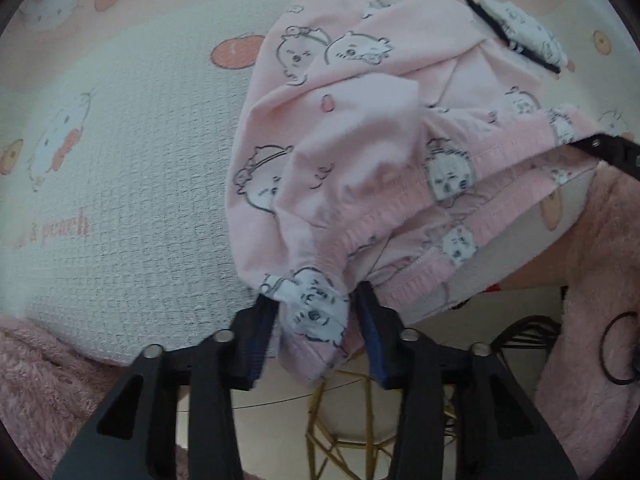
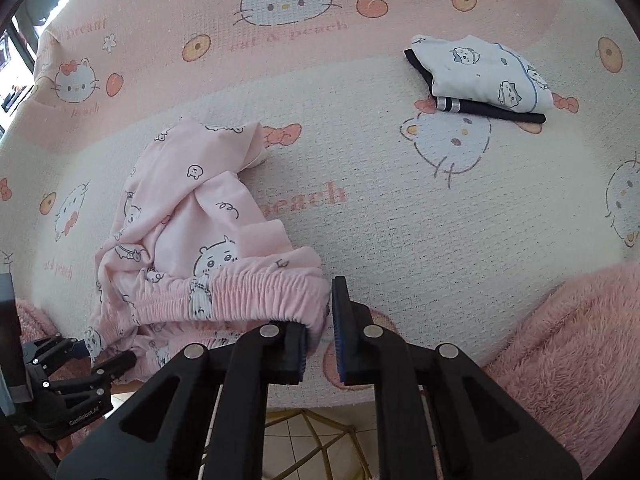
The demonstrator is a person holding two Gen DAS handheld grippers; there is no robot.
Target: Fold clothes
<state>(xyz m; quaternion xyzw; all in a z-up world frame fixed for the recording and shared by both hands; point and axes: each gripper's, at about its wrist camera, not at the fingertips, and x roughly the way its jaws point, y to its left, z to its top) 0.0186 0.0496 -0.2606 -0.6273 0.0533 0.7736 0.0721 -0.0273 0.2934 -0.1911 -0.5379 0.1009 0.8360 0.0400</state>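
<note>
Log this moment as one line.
left gripper: shut on pink pajama bottoms waistband | right gripper: shut on waistband's other end | bottoms: crumpled on cat-print cover | fold: not started

Taking the pyjama trousers (image 2: 192, 240) as the landmark: they lay bunched on the bedsheet (image 2: 380, 208), their waistband at the sheet's near edge. The folded clothes (image 2: 484, 76) sat well apart, farther back and to the right of them. The fleece blanket (image 2: 568, 340) lay right of the waistband, at the near edge. A stool (image 1: 352, 432) stood below, in front of them.
</note>
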